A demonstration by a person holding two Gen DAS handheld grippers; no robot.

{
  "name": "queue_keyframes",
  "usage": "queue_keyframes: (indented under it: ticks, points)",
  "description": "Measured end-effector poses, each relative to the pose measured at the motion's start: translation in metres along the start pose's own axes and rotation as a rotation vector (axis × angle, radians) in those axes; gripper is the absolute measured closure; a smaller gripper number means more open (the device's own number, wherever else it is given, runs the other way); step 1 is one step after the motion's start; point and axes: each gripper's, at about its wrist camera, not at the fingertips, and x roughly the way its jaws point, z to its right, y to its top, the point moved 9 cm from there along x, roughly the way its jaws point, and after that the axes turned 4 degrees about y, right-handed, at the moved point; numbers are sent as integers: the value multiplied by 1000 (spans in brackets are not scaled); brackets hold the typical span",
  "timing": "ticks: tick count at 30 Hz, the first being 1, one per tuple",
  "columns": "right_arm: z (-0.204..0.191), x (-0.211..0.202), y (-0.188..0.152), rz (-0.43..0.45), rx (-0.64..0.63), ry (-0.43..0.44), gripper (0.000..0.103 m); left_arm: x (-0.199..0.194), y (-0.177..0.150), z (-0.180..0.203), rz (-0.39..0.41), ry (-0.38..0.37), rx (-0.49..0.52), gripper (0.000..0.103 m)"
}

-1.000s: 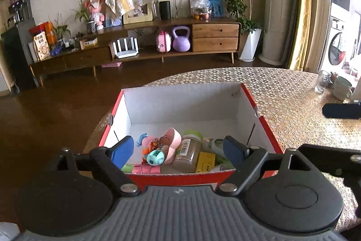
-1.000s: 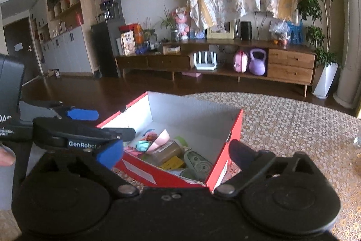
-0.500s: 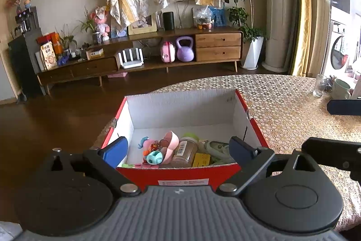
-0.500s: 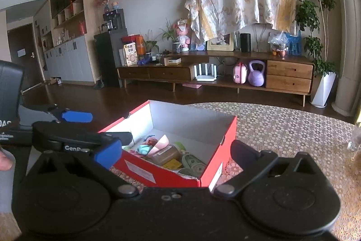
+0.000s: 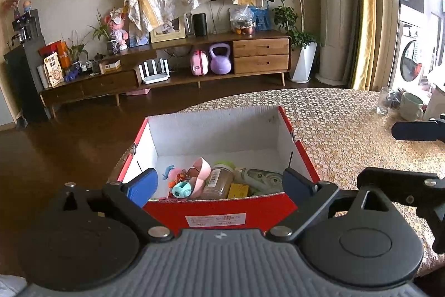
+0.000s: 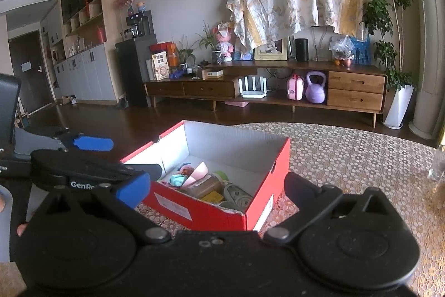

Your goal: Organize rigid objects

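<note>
A red cardboard box [image 5: 217, 209] with white inner walls stands on the patterned table [image 5: 342, 130]. Inside lie a pink bowl-shaped toy [image 5: 201, 170], a teal toy [image 5: 181, 188], a brown spice jar [image 5: 219, 181], a yellow packet [image 5: 238, 190] and a green-white item [image 5: 262, 178]. My left gripper [image 5: 219, 183] is open and empty, just in front of the box's near wall. My right gripper [image 6: 215, 188] is open and empty, near the box [image 6: 211, 210] at its right corner. The left gripper's blue fingers [image 6: 93, 142] show at the left of the right wrist view.
A glass [image 5: 384, 101] and a pale green mug [image 5: 411, 106] stand at the table's far right. Beyond the table are a dark wood floor, a long wooden sideboard [image 5: 178, 68] and a potted plant [image 5: 301, 66].
Both grippers have drawn back and up from the box, so the box looks smaller and its front label now shows. Both stay open and empty.
</note>
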Motion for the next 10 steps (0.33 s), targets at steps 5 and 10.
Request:
queue_keyframes:
  ticks: [5,10]
  points:
    - [2,-1,-2,-1,6,-4,0,-1,2,2,2,-6,-9,6]
    - [7,-3,-2,-3,13,-18,0,0,3,4,-3,-15,-20,6]
